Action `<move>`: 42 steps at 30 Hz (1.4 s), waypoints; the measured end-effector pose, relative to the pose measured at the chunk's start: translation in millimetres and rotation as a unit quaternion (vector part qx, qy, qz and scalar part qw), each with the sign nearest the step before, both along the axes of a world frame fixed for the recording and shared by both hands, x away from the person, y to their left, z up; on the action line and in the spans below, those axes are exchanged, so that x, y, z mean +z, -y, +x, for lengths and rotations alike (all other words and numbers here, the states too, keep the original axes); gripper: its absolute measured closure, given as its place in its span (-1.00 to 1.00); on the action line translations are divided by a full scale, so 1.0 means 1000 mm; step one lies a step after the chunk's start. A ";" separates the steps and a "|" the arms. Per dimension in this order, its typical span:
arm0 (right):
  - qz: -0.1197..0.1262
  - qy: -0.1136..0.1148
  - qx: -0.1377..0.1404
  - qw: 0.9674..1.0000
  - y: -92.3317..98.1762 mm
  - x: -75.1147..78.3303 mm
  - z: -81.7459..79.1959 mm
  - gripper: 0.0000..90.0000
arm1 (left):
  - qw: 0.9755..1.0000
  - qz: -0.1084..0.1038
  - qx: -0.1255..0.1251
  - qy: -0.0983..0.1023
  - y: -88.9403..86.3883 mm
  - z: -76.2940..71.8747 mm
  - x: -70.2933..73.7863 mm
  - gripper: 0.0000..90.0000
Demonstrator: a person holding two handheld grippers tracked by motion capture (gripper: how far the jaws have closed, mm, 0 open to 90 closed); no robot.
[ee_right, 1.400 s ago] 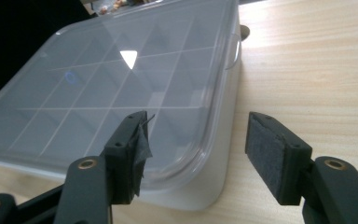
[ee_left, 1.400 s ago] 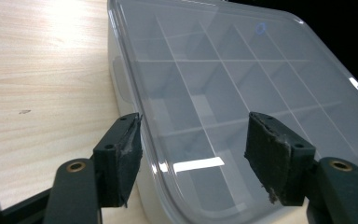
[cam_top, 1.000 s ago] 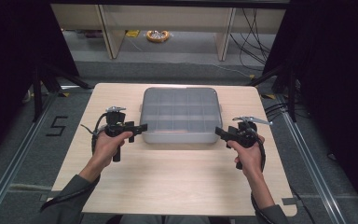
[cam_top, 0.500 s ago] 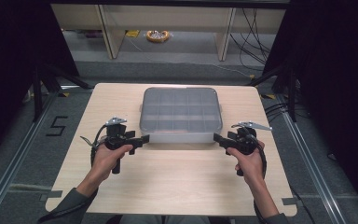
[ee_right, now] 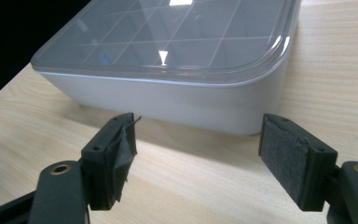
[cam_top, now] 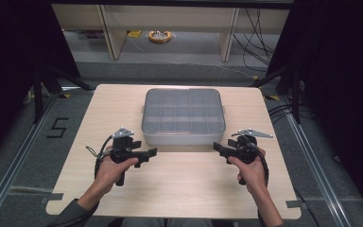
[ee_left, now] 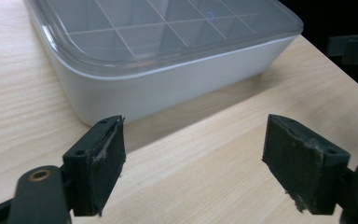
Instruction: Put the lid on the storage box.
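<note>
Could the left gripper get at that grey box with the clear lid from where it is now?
Probably yes. The left gripper is open and empty, its jaws having just been opening, and bare table lies between it and the box.

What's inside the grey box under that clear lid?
Through the clear lid the grey box shows a grid of dividers, and the compartments look empty. Glare on the lid hides some cells, so small items can't be ruled out.

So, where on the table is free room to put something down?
The table is bare left and right of the compartment box, and along the near edge. It is tight in front of the box, between the left gripper and right gripper.
</note>
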State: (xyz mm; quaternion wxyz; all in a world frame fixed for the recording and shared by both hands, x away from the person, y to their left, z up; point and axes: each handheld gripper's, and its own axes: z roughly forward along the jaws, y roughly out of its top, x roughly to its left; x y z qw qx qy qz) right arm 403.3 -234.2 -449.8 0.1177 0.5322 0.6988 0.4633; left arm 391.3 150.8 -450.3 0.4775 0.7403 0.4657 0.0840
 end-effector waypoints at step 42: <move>-0.033 -0.029 0.059 0.997 -0.010 -0.032 -0.048 -0.55 | 0.998 0.034 -0.056 0.017 -0.004 -0.061 -0.037 -0.58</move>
